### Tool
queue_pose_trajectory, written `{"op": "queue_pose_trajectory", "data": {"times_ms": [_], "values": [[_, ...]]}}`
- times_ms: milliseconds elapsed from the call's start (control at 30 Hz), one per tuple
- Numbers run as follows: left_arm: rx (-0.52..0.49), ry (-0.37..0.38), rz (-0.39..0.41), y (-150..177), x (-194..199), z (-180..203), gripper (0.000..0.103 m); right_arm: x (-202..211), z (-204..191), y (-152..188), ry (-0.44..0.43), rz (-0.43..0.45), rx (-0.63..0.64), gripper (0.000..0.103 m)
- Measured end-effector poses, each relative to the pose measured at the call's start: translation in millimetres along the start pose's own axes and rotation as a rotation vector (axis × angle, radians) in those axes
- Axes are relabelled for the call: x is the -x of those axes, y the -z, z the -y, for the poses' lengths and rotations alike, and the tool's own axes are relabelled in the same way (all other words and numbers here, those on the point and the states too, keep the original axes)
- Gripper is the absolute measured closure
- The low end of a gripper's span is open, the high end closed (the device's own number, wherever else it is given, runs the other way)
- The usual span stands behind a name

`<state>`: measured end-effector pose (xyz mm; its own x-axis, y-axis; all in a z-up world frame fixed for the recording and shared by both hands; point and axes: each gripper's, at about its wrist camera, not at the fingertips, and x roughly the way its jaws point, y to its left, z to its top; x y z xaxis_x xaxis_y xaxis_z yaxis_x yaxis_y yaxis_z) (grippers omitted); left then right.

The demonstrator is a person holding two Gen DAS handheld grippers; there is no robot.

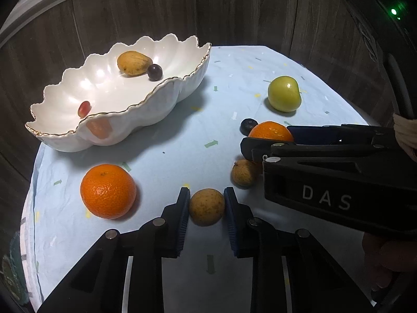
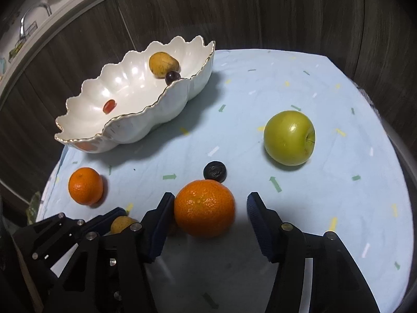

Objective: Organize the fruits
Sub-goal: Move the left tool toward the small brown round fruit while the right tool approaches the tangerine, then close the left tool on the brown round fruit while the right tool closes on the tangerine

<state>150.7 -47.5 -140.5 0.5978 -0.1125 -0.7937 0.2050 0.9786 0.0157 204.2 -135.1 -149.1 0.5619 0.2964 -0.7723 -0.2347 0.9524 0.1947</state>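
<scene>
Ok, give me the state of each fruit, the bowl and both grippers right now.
Left gripper: shut on small round tan fruit.
Right gripper: open around large orange mandarin, right pad clear.
Scalloped white bowl: upright, holding yellow-brown fruit, dark grape, red grape.
Green apple: loose on cloth.
Second mandarin: loose on cloth.
Dark wrinkled fruit: loose on cloth.

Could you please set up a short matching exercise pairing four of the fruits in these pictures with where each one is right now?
Things:
1. green apple
2. red grape
3. small tan fruit
4. larger orange

Places:
A. between the left claw's pads
B. inside the white bowl
C. between the right claw's open fingers
D. alone on the cloth, far right

Pairs: 1-D, 2-B, 3-A, 4-C
</scene>
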Motion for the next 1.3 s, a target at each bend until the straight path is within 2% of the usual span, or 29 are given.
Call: {"op": "queue_pose_trajectory", "data": {"times_ms": [67, 167, 733, 1300], "values": [[0.002, 0.002, 0.002, 0, 0, 0, 0.077, 0, -2, 0, -0.018, 0.0, 0.006, 0.056], [0.001, 0.004, 0.004, 1, 0, 0, 0.077, 0, -3, 0, -0.014, 0.004, 0.007, 0.058], [0.023, -0.018, 0.037, -6, 17, -6, 0.078, 21, -7, -2, -0.006, 0.028, 0.015, 0.058], [0.038, -0.028, 0.11, -18, 56, -10, 0.078, 63, -20, -5, 0.011, 0.093, 0.04, 0.058]]}}
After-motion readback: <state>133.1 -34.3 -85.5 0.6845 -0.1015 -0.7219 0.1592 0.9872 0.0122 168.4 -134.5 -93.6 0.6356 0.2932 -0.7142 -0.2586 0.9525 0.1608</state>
